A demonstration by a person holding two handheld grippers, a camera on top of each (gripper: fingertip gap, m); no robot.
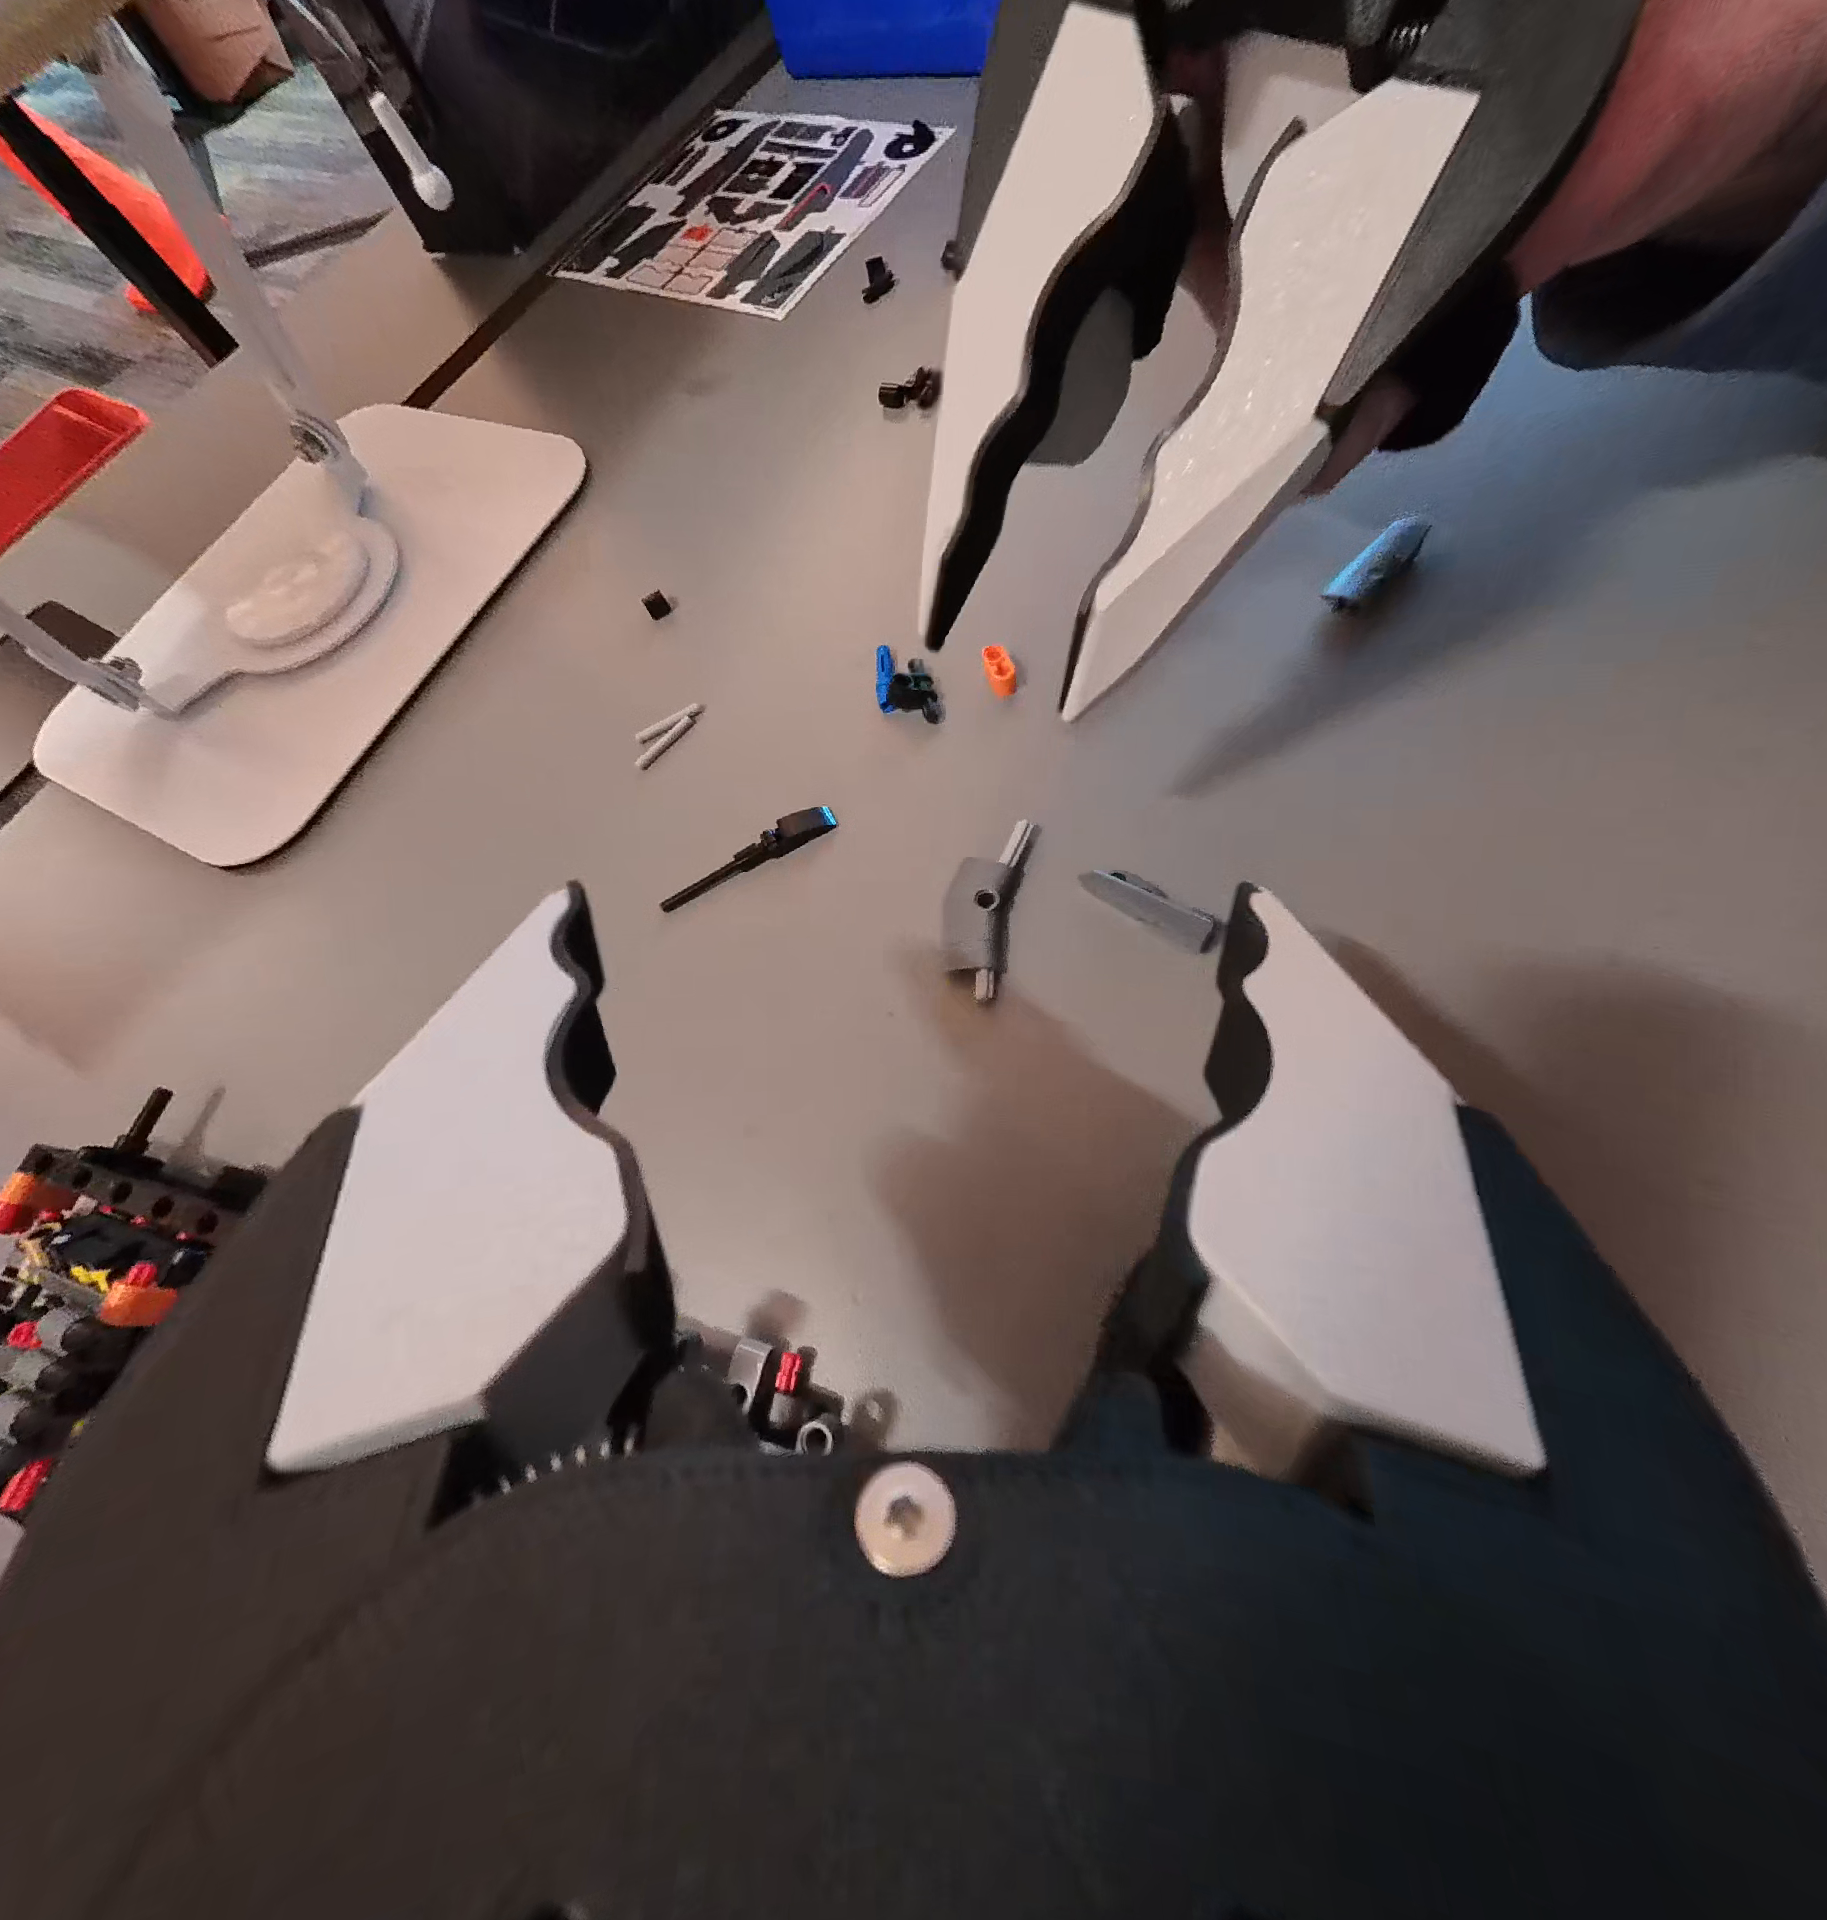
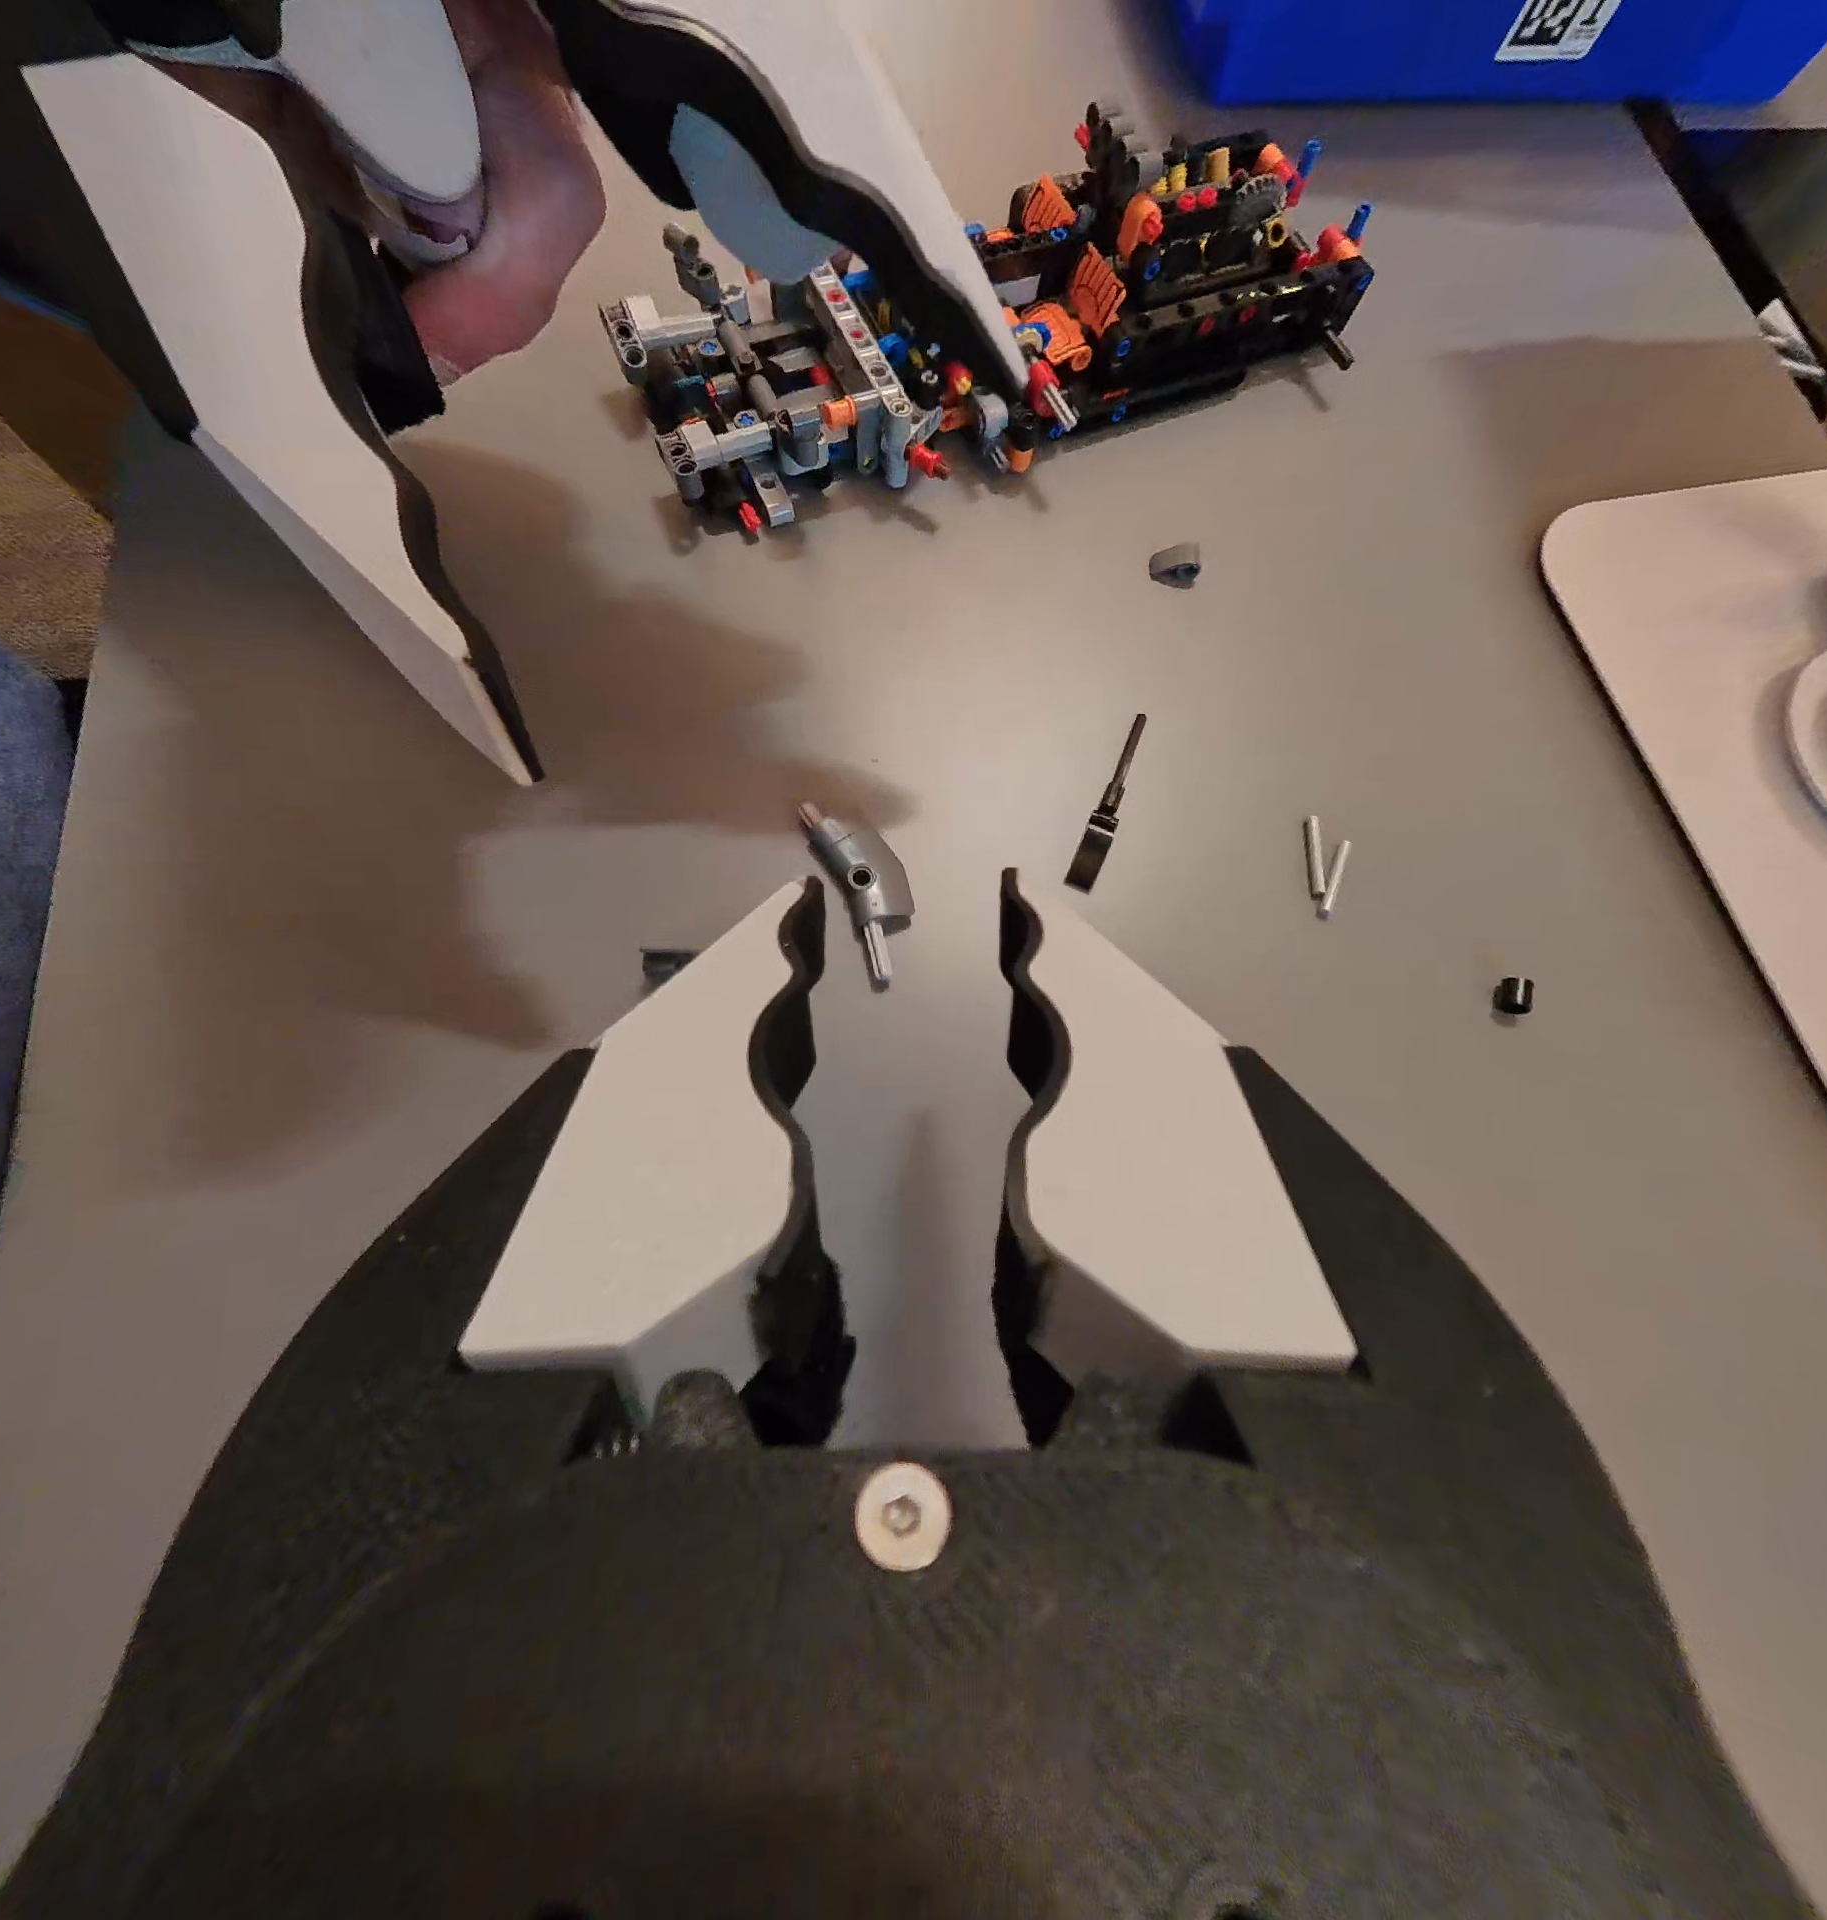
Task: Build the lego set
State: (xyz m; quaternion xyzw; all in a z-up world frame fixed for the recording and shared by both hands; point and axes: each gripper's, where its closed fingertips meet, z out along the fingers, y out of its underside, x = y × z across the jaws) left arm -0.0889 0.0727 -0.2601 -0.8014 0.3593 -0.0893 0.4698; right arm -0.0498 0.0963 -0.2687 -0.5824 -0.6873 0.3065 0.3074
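We judge the build partly done: a dense half-built model (image 2: 992, 322) sits at twelve o'clock on the bench (image 2: 992, 665), with loose pieces scattered nearer us. Our left tool (image 1: 909, 914) and right tool (image 2: 909, 883) both hang released and empty. A grey angled piece (image 2: 867, 883) beside the right tool's tips looks next.

A grey table (image 1: 1511, 831) filled most of both views. In the left wrist view, a white rounded base plate (image 1: 452, 582) with a clear jointed stand (image 1: 265, 343) rising from it lay at nine to ten o'clock; the same plate (image 2: 1667, 665) sat at three o'clock in the right wrist view. A red tray (image 1: 36, 478) lay beyond the plate at nine o'clock, off the table. A blue bin (image 1: 878, 36) stood at twelve o'clock, and appeared at one o'clock in the right wrist view (image 2: 1408, 52). A crumpled blue-grey scrap (image 1: 1376, 566) rested at two o'clock.
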